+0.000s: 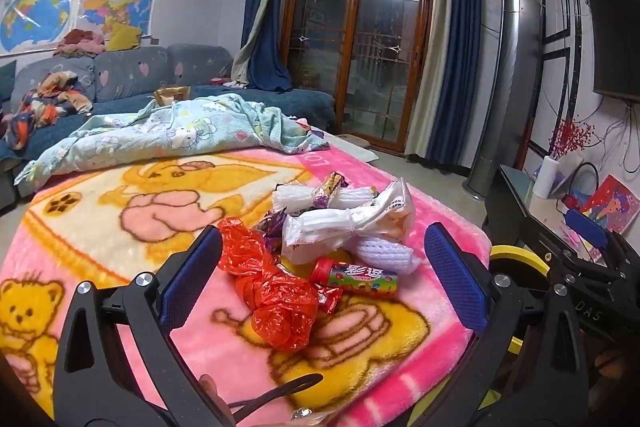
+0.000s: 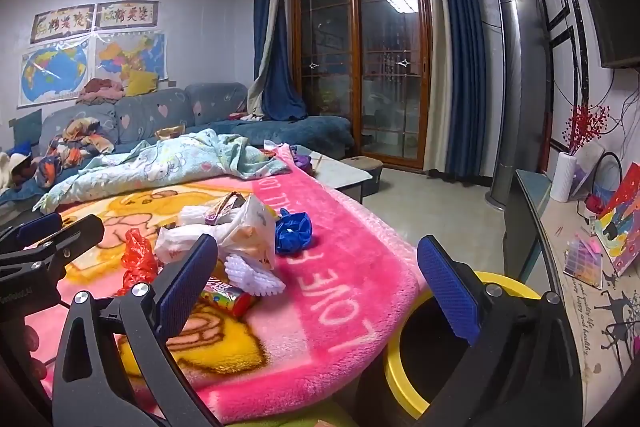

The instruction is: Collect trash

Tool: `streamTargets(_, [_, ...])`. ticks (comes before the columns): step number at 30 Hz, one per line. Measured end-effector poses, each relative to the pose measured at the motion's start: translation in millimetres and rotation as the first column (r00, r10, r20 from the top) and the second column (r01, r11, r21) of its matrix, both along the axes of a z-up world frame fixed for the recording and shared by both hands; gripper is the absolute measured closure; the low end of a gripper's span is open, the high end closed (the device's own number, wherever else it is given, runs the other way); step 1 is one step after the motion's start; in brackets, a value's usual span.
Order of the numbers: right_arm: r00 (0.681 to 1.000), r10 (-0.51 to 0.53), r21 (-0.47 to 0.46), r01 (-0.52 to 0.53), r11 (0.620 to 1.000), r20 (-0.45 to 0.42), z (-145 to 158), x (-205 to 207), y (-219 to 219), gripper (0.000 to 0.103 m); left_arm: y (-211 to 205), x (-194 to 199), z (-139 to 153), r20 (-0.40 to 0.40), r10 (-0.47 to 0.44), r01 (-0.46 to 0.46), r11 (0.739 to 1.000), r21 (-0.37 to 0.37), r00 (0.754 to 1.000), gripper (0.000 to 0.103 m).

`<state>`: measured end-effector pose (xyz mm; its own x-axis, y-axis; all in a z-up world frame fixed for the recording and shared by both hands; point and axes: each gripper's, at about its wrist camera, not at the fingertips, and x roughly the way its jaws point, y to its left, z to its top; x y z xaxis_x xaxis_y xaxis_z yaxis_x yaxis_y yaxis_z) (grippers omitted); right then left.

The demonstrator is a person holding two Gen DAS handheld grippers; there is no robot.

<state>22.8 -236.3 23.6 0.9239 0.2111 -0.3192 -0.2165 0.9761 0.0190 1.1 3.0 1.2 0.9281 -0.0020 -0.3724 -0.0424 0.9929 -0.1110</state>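
A heap of trash lies on the pink cartoon blanket (image 1: 100, 227): a crumpled red plastic bag (image 1: 272, 303), a colourful candy tube (image 1: 356, 277), a white plastic bag (image 1: 344, 227), white foam nets (image 1: 384, 255) and small wrappers (image 1: 332, 187). My left gripper (image 1: 324, 279) hovers open just short of the heap, its blue pads either side of the red bag and tube, touching neither. My right gripper (image 2: 318, 287) is open and empty above the blanket's pink border. A crumpled blue bag (image 2: 294, 231) lies ahead of it. A yellow-rimmed bin (image 2: 408, 347) stands below its right finger.
A light-blue printed quilt (image 1: 180, 135) is bunched at the blanket's far side, with a blue sofa (image 1: 132, 75) behind. A low cabinet (image 2: 580, 267) with a tissue roll and pictures runs along the right wall. The bin's rim (image 1: 516, 259) sits at the blanket's right edge.
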Motion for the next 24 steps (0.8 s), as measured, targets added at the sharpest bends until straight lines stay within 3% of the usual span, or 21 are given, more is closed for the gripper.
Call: streamTargets(24, [1.000, -0.009, -0.004, 0.009, 1.000, -0.011, 0.1, 1.5, 2.5, 0.006, -2.5, -3.8, -1.8, 0.005, 0.003, -0.003, 1.000, 0.003, 1.000, 0.010])
